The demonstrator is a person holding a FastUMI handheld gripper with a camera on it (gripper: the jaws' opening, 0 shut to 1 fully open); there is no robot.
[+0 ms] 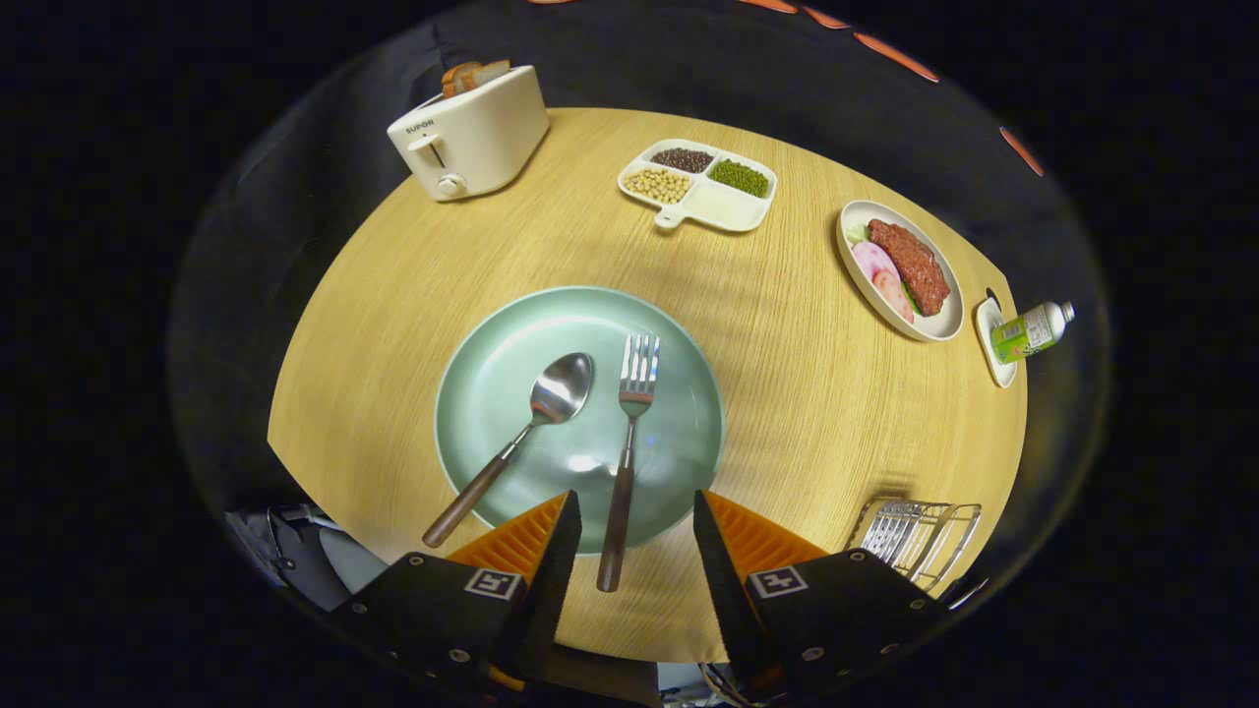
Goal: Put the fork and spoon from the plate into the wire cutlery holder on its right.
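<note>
A pale green plate point(492, 393) lies on the wooden table just ahead of my fingers. On it rest a spoon point(531, 418) and a fork point(629, 433), both with dark wooden handles pointing toward me. The fork lies right of the spoon, and its handle end reaches over the plate's rim into the gap between my fingers. My gripper point(636, 516) hovers above the table, open, with nothing held. The wire cutlery holder point(915, 536) stands right of the plate, beside my right finger.
A white toaster point(472, 133) with bread stands at the far left. A divided dish of beans point(700, 184) sits at the back, an oval plate of food point(900, 267) to the far right, and a small bottle point(1028, 331) on a saucer beyond it.
</note>
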